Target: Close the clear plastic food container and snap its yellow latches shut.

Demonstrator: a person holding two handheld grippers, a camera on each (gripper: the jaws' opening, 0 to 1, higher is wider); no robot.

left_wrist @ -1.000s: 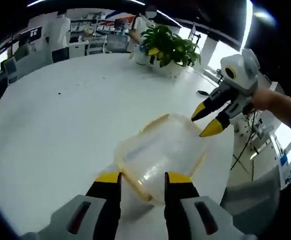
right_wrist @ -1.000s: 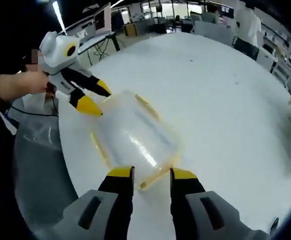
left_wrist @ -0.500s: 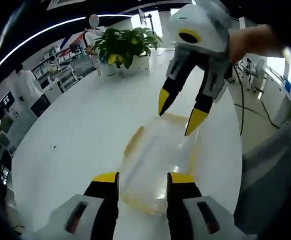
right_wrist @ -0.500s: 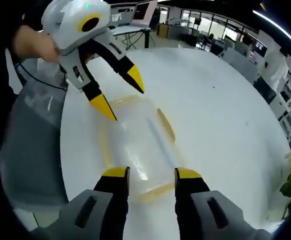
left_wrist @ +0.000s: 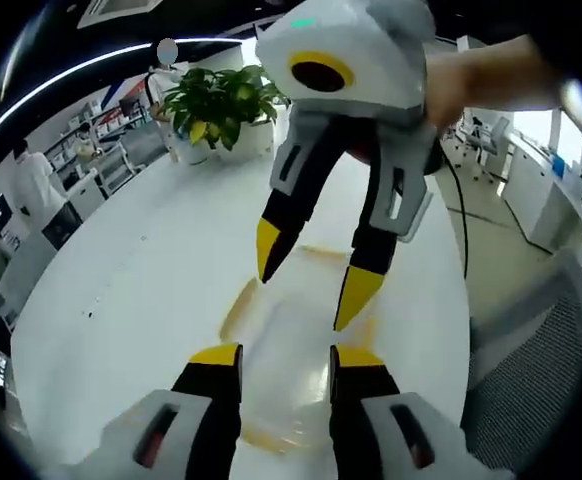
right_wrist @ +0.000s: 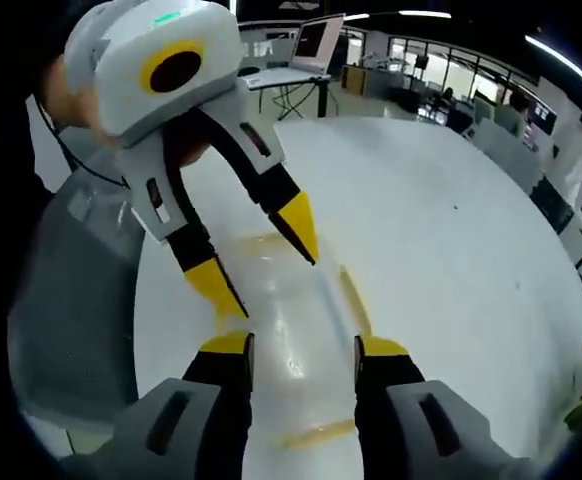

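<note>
A clear plastic container (left_wrist: 293,335) with yellow latches lies on the round white table (left_wrist: 141,290), close to the table's edge. My left gripper (left_wrist: 286,358) is open over its near end, with nothing between the jaws. My right gripper (left_wrist: 311,272) comes down from above, open, its yellow tips just over the container's far half. In the right gripper view the container (right_wrist: 306,330) lies between that view's own open gripper (right_wrist: 303,347), and the left gripper (right_wrist: 259,255) points in from the upper left. One yellow latch (right_wrist: 354,300) lies flat along the container's side.
A potted plant (left_wrist: 216,95) stands at the table's far side. A grey mesh chair (left_wrist: 536,370) is beside the table edge near the container, also seen as the chair (right_wrist: 71,300). A laptop (right_wrist: 311,40) sits on a stand behind. People stand in the background.
Both grippers have closed in on each other above the container and each now looms large in the other's view. The container has stayed where it was.
</note>
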